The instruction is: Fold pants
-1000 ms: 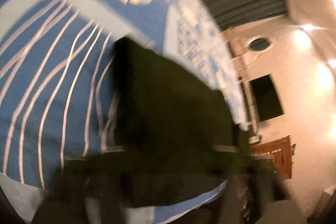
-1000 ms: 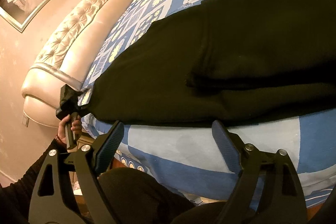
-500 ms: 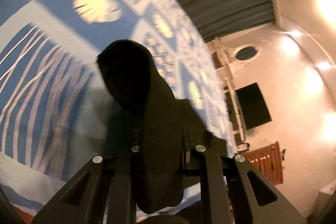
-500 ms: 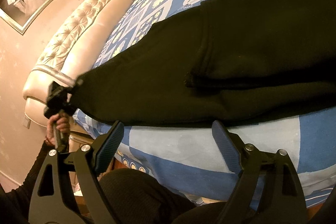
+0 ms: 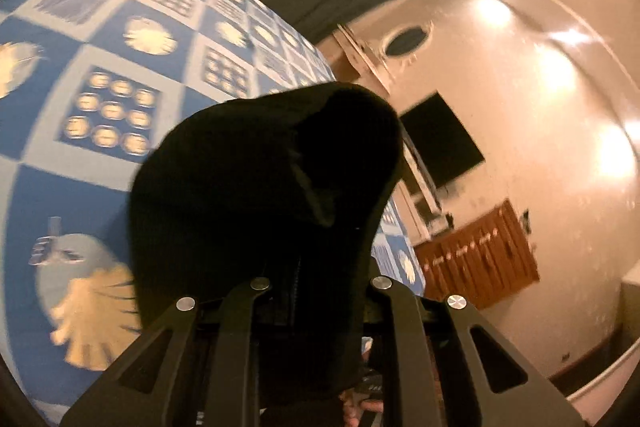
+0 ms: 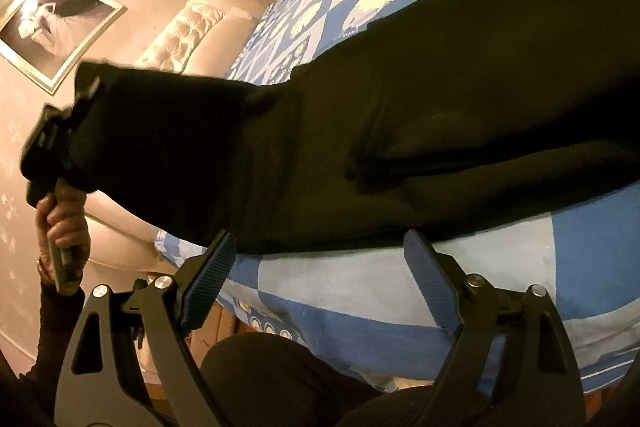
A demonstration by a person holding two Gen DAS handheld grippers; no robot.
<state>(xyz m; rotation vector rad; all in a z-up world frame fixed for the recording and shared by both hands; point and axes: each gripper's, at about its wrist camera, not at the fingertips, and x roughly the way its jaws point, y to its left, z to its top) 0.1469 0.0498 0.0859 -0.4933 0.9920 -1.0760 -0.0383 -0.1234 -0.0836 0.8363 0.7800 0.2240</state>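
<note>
Two grippers are ours. Our left gripper [image 6: 60,147] is clamped on one end of the black pants [image 6: 440,115] and lifts it off the bed's [image 6: 580,251] near edge. The rest lies on the bed. Our right gripper [image 6: 316,271] is spread wide, holding nothing.

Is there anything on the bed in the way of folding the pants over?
Nothing visible. The left gripper holds one end of the black pants lifted off the bed. Only the patterned bedspread shows around them. The right gripper hangs open nearby, holding nothing.
</note>
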